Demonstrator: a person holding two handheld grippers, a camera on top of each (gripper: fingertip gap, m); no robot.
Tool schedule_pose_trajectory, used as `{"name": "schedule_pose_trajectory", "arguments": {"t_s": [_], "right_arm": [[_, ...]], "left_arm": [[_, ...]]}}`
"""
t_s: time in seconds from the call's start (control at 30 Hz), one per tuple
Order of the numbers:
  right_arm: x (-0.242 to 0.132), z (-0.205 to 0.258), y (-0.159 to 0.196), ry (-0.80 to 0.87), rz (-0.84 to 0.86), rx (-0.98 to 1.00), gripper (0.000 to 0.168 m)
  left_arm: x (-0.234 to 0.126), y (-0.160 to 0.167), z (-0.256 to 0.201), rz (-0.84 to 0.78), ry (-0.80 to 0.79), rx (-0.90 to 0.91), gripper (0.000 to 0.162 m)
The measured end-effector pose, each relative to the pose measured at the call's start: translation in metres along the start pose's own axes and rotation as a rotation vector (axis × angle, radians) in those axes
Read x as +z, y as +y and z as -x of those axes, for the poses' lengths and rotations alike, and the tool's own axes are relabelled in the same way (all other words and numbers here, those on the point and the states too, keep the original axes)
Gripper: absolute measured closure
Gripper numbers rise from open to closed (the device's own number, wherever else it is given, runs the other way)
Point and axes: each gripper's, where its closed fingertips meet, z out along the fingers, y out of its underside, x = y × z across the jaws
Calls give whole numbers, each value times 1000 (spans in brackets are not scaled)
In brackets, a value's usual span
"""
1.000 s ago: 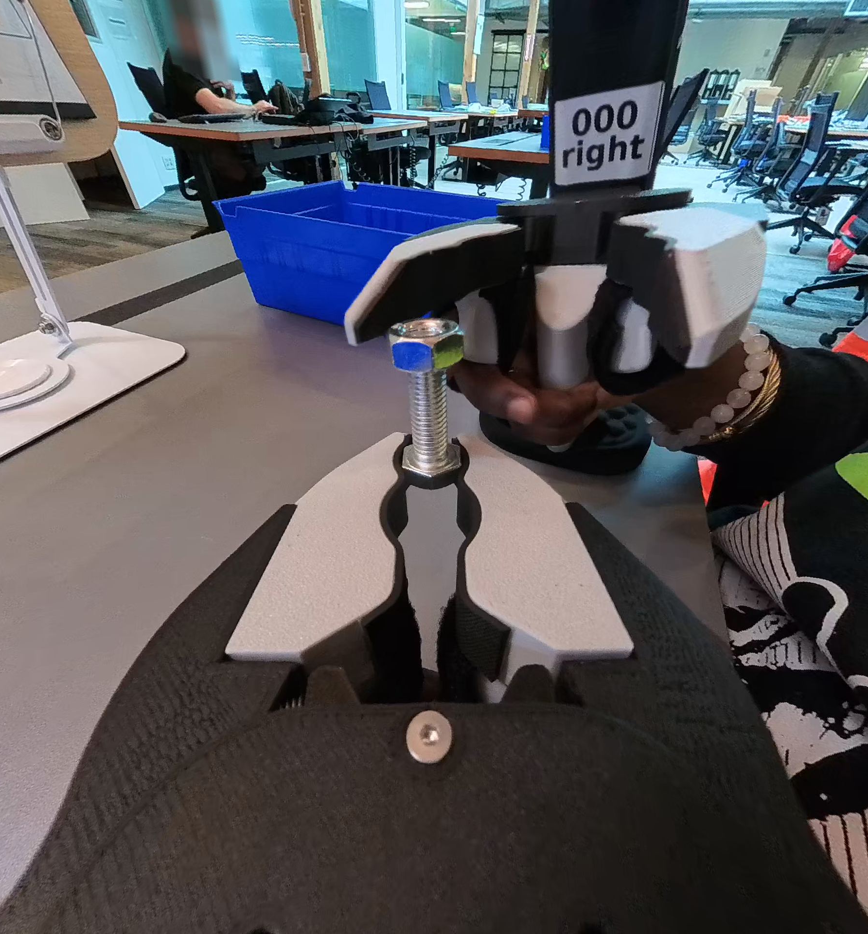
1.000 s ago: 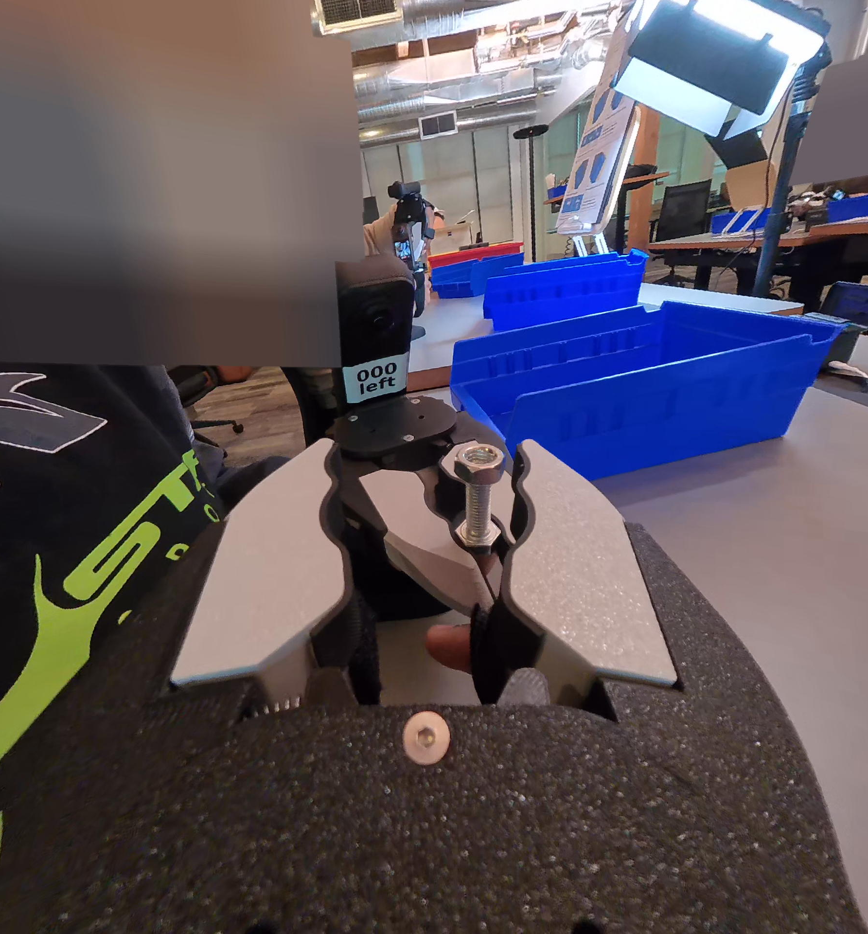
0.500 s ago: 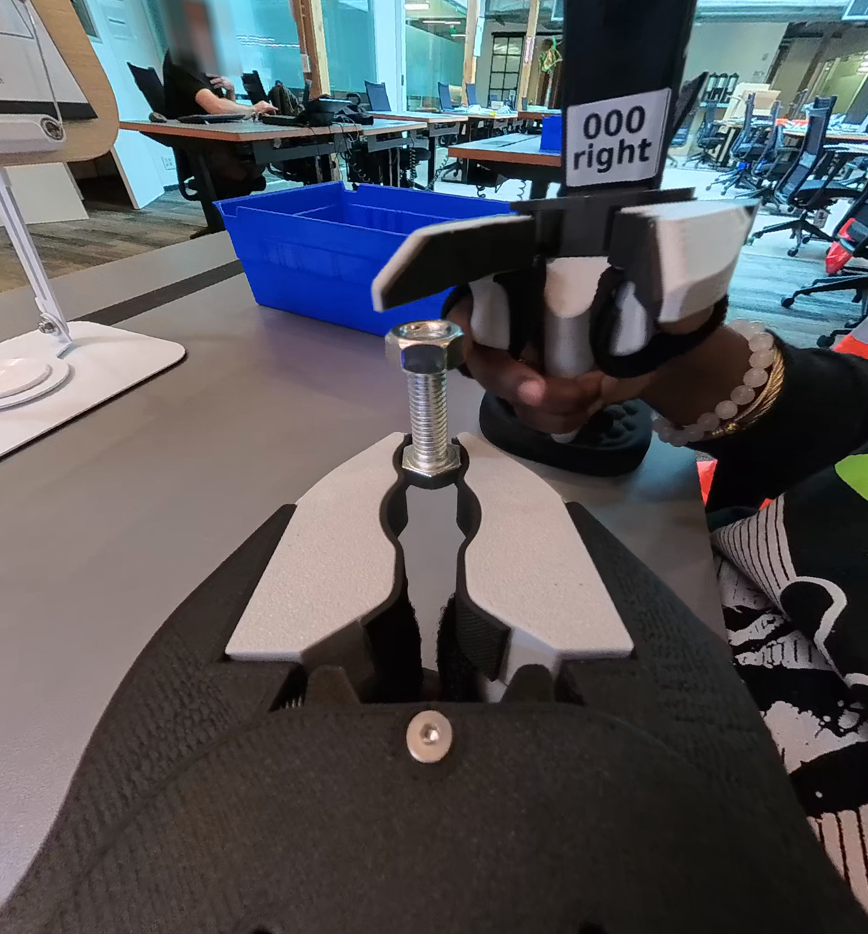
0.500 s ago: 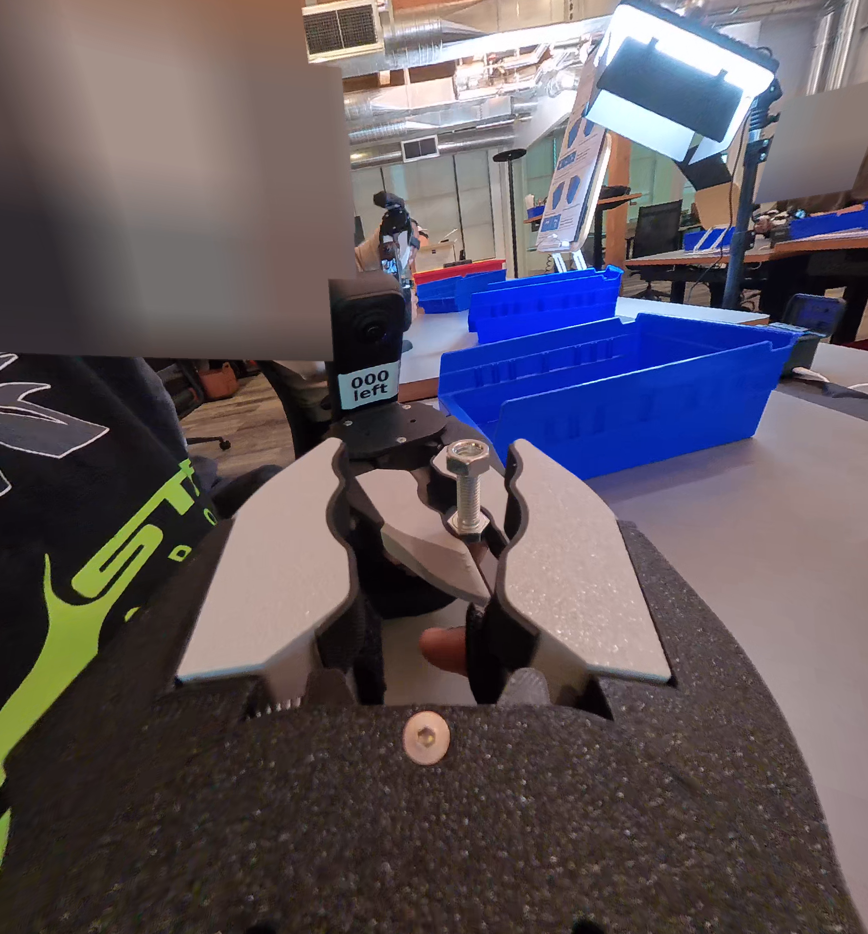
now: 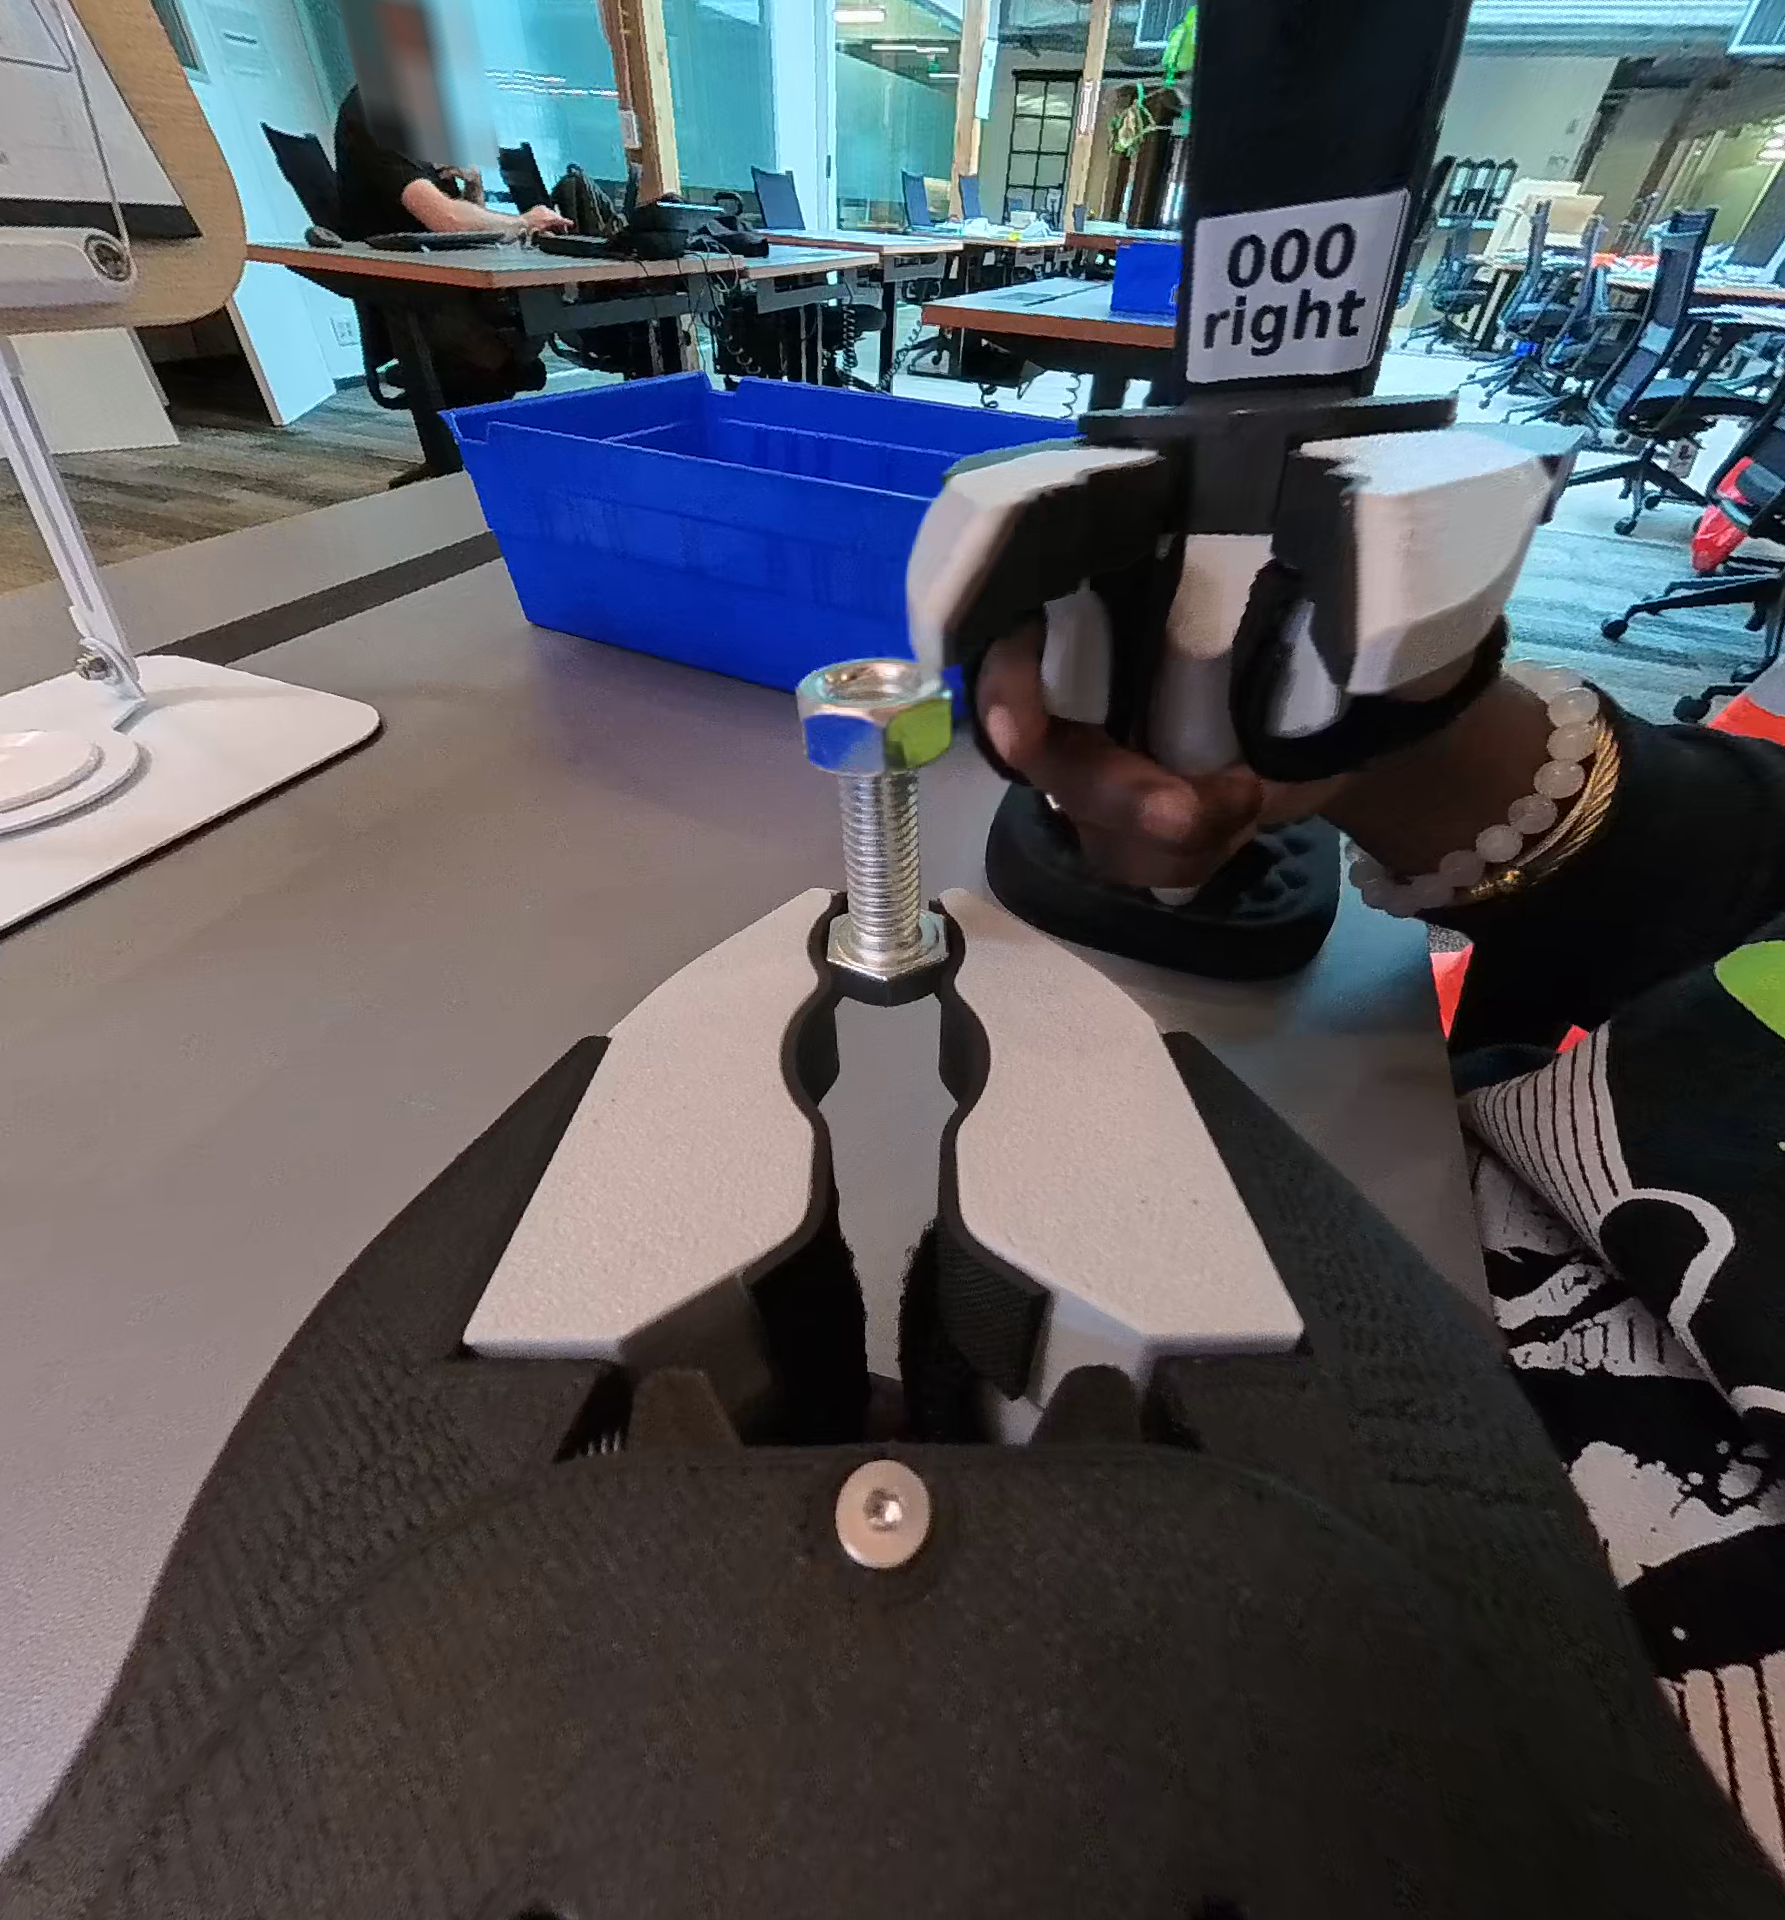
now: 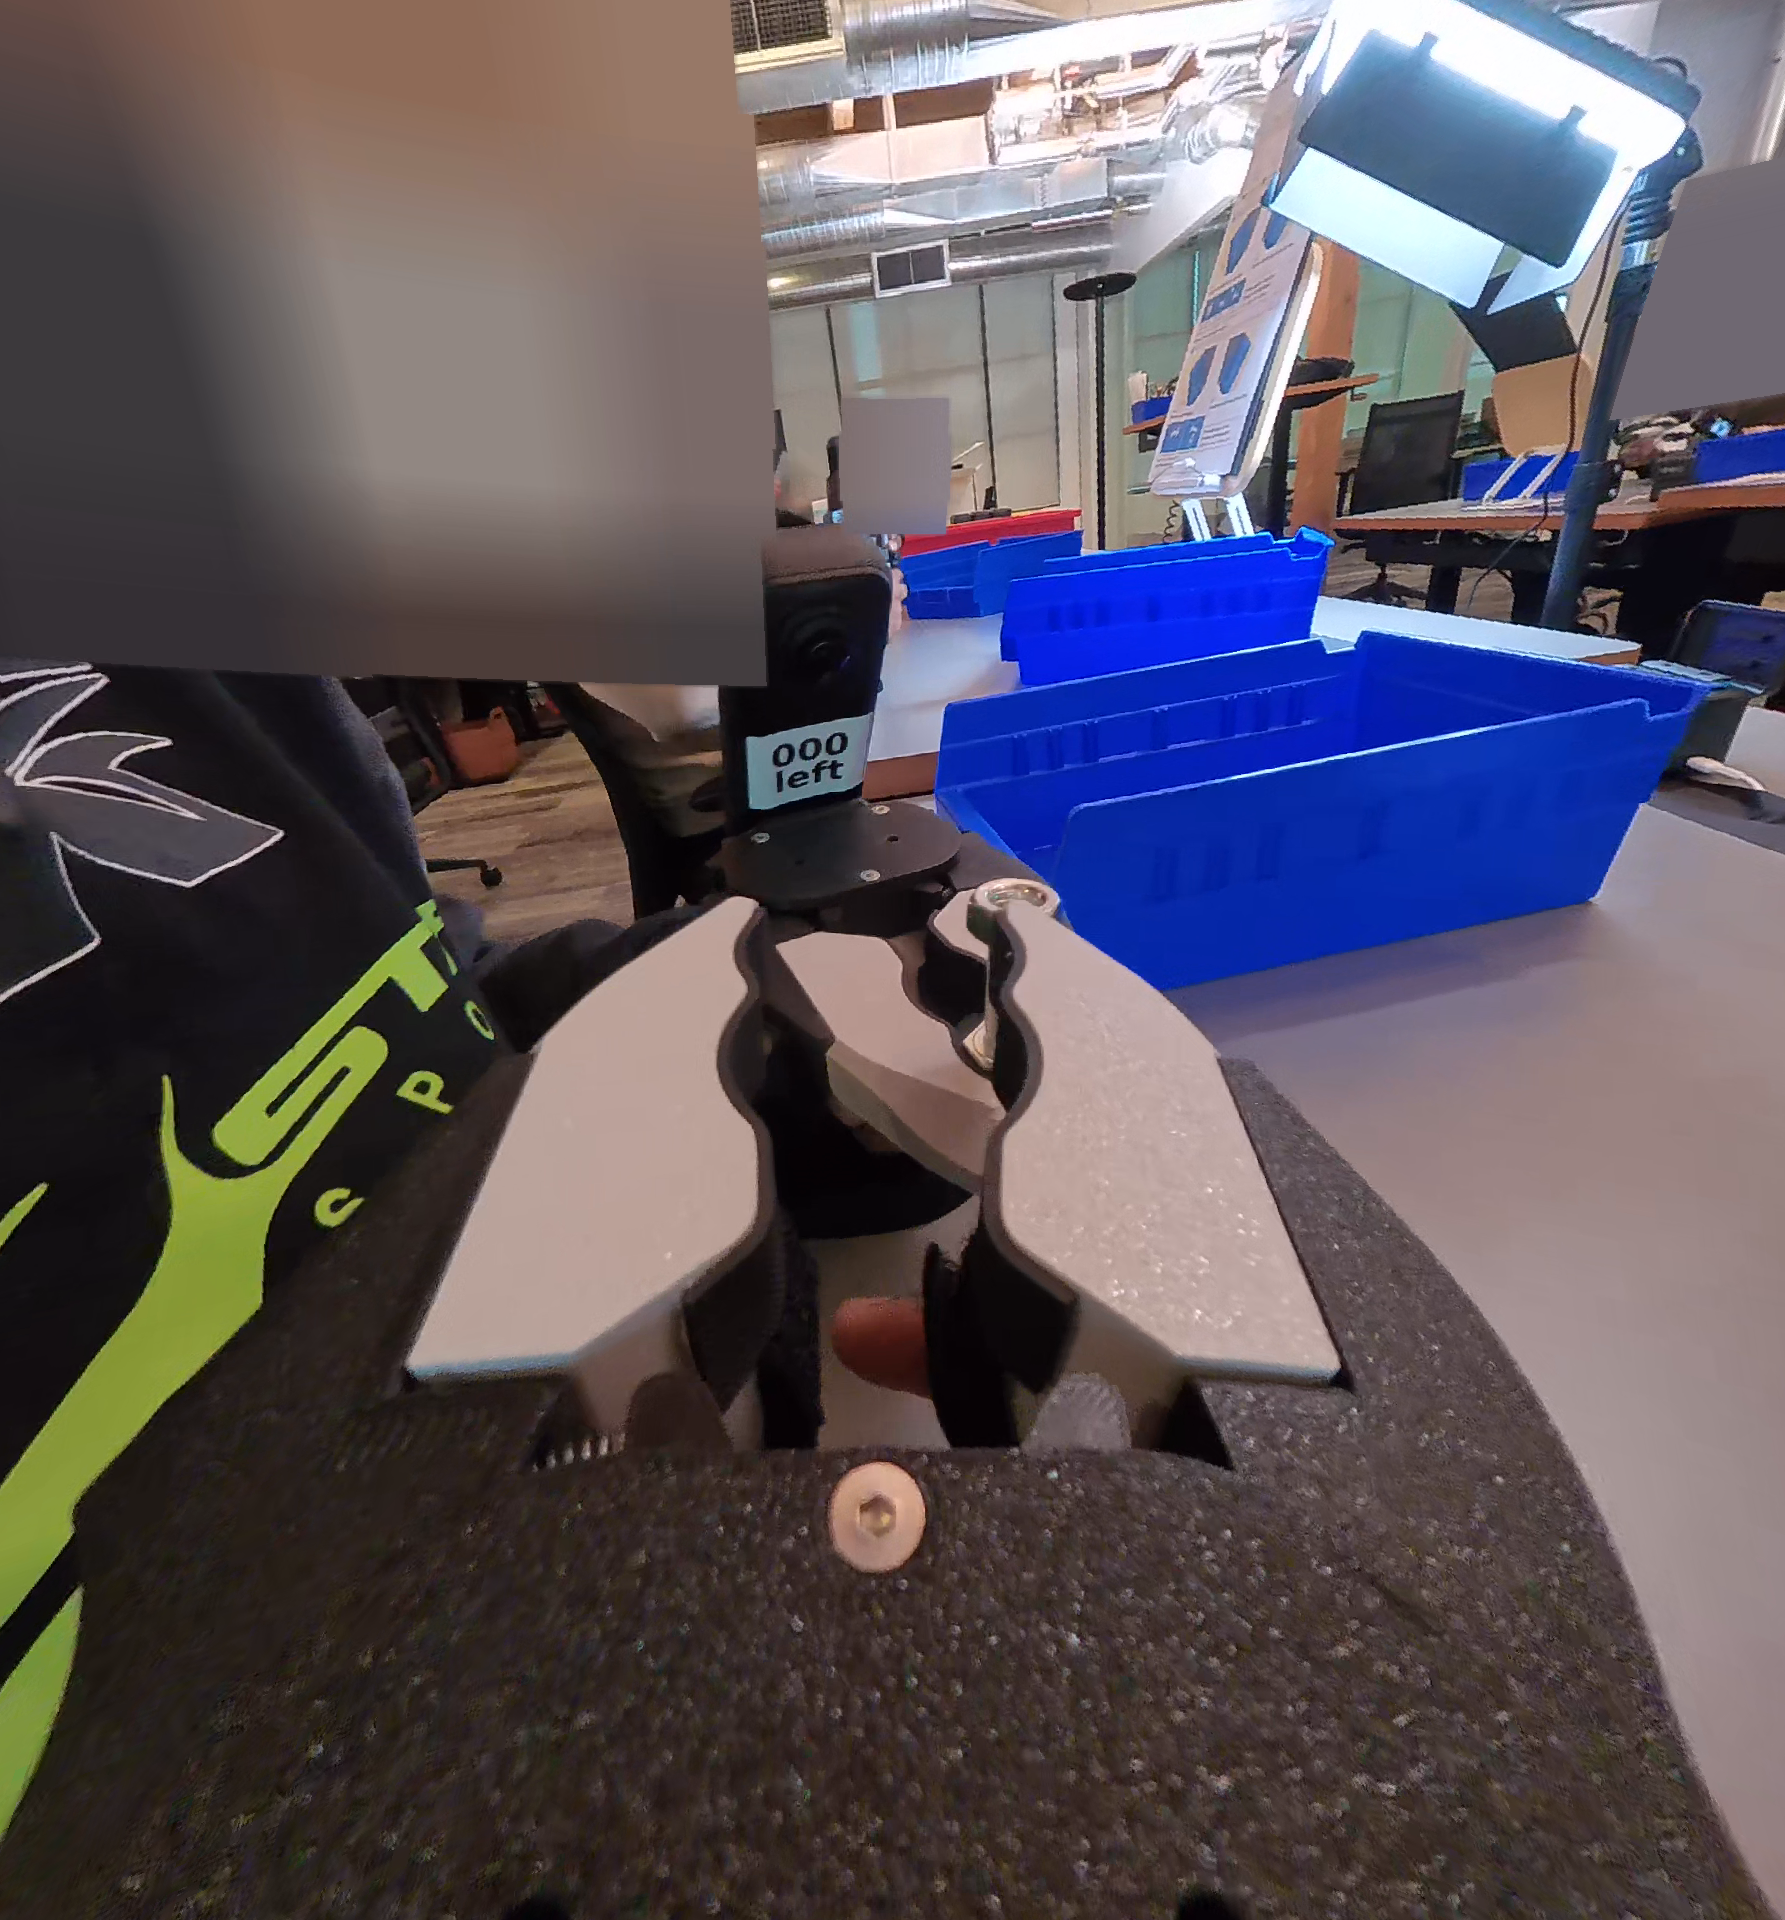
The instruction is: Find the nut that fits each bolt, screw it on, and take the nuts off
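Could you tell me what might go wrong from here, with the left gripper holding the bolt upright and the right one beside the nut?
1. The left gripper pinches only the bolt's flat head, so a sideways push could tip it.
2. The right gripper is open and only its fingertip is near the nut; closing off-centre could miss it.
3. The nut sits at the very end of the thread, so it could drop off.

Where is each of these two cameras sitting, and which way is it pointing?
Left wrist view: sits on the left gripper, looking along its fingers, which clamp the upright bolt; the person's right hand shows.
Right wrist view: sits on the right gripper, open, facing the person's torso; a fingertip shows.
Shared: bolt, nut on top, blue bin, each other's gripper.
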Motion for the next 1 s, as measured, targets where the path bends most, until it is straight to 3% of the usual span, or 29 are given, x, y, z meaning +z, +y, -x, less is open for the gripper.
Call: {"name": "schedule_pose_trajectory", "arguments": {"t_s": [0.1, 0.27, 0.4, 0.6, 0.67, 0.77, 1.0], "right_arm": [[-1, -5, 0, 27, -6, -10, 129], [10, -12, 6, 36, 14, 1, 108], [18, -9, 8, 10, 29, -10, 105], [7, -4, 7, 14, 34, -20, 116], [1, 2, 7, -11, 34, -20, 131], [-4, -1, 6, 16, 31, -33, 133], [13, -12, 5, 33, 20, -35, 109]], "left_arm": [[0, 0, 0, -3, 0, 2, 147], [0, 0, -2, 0, 5, 9, 147], [0, 0, -2, 1, 8, 10, 147], [0, 0, 0, -4, 0, 1, 147], [0, 0, 0, -2, 0, -2, 147], [0, 0, 0, -3, 0, 2, 147], [0, 0, -2, -3, 7, 10, 147]]}}
